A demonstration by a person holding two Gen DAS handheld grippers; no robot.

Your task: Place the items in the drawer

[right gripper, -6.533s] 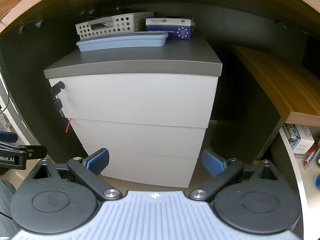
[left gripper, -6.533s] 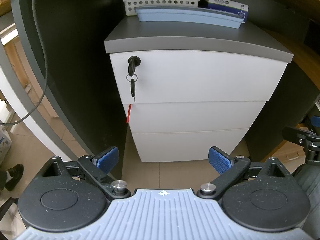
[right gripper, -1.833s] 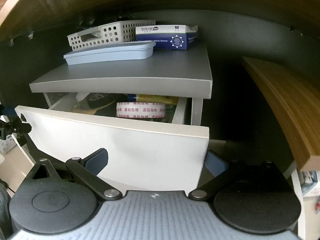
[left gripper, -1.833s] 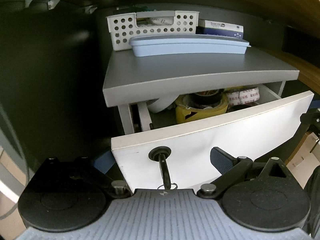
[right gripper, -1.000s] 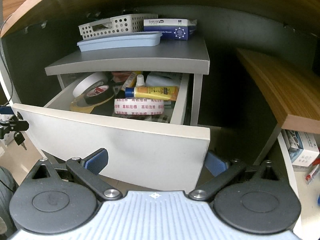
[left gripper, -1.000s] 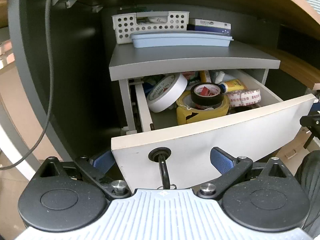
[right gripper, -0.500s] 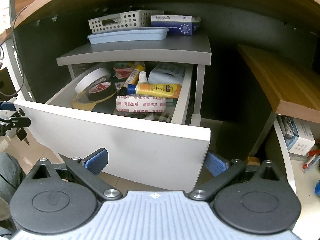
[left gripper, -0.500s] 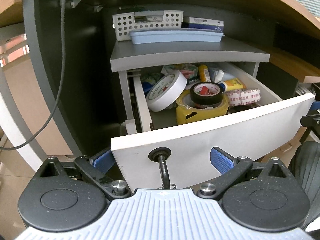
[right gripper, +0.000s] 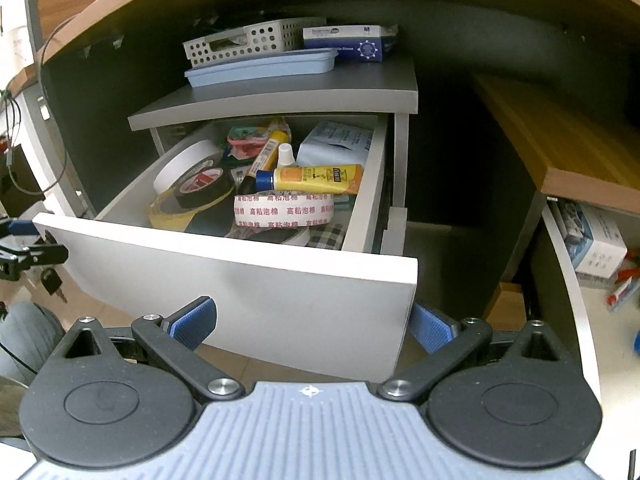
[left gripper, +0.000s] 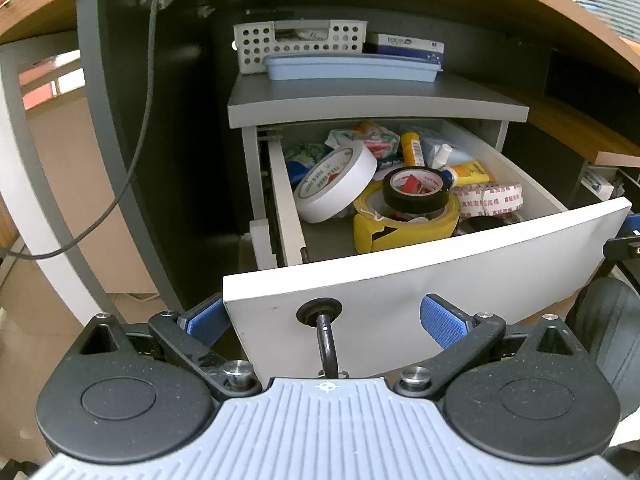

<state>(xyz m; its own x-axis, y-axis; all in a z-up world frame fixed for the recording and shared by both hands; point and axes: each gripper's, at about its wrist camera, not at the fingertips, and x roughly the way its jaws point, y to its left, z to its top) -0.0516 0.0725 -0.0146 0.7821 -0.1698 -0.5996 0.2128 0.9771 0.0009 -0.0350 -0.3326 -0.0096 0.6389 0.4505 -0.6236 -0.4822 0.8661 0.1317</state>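
Note:
The cabinet's top drawer stands pulled out, its white front close to both cameras. Inside lie a white tape roll, a black tape roll on a yellow roll, a yellow tube, a printed red-and-white tape and a tissue pack. My left gripper is open and straddles the front's left end, by the key in the lock. My right gripper is open and straddles the right end. Neither holds anything.
On the cabinet top sit a white perforated basket, a blue tray and a blue glove box. The desk arches low overhead. A cable hangs at the left. A wooden shelf and a carton lie to the right.
The drawer, shut 6.5 s ago, has slid out further over the last second. Both cameras have drawn back and risen, so more of its contents show.

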